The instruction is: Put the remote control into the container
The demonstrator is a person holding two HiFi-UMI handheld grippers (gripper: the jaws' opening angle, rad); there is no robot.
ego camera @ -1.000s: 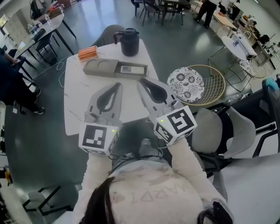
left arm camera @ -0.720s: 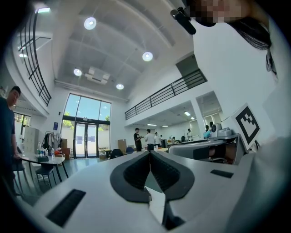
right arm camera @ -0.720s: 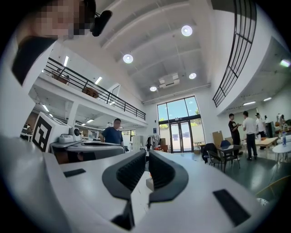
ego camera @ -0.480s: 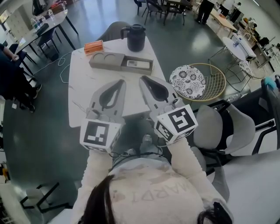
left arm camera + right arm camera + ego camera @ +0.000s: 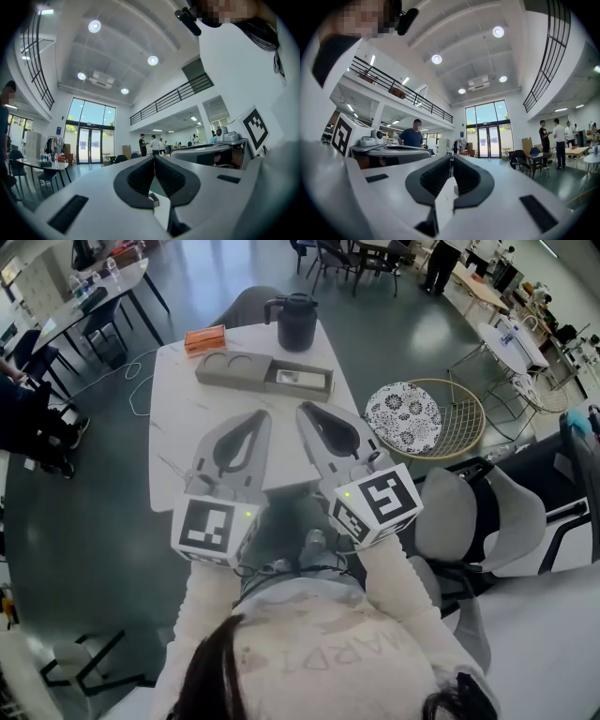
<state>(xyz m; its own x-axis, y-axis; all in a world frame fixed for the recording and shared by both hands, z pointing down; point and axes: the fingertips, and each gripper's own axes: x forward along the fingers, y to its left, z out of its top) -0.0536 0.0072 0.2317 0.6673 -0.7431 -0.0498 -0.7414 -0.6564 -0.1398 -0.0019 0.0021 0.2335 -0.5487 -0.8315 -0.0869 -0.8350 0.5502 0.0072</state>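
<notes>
The long grey container (image 5: 232, 369) is lying across the white worktop (image 5: 183, 442), the slim remote control (image 5: 300, 378) resting in its right end; a dark jug (image 5: 297, 324) is standing behind it, an orange box (image 5: 205, 338) behind-left.

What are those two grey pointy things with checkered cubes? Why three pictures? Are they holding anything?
A person wears a head camera; the head view looks down at both arms. Each hand holds a grey plastic pincer tool: the left gripper and the right gripper. The other two pictures come from cameras riding on them, looking along their jaws. Both are shut and hold nothing. On the white table sit a long grey container with a pale remote control lying in it, an orange box and a dark jug.
</notes>
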